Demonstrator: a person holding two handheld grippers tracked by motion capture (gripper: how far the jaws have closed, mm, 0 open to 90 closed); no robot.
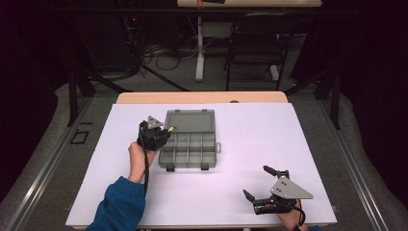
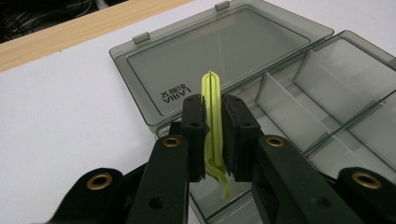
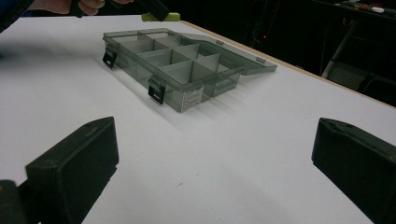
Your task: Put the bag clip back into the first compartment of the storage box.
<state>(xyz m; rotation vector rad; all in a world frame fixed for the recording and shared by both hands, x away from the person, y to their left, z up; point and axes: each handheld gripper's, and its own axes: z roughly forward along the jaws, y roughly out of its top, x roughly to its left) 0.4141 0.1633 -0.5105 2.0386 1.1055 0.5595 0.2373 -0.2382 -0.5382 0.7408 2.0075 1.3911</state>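
Observation:
A smoky grey compartment box [image 1: 188,150] lies open on the white table cover, its lid [image 1: 190,120] folded flat on the far side. My left gripper [image 1: 165,131] hovers at the box's left rim, shut on a thin yellow-green clip [image 2: 211,84] that stands up between the pads over a near-left compartment [image 2: 219,196]. In the right gripper view the same clip [image 3: 161,17] pokes out above the box [image 3: 182,70]. Near the table's front right, my right gripper [image 1: 256,181] rests open, its black jaws wide apart with bare table between them [image 3: 215,158].
The white cover [image 1: 240,125] spreads over a wooden table whose far edge [image 1: 202,97] shows. Beyond it are a dark chair [image 1: 255,43], a table leg [image 1: 199,48] and cables on the floor. The box's latches [image 3: 156,91] face the right gripper.

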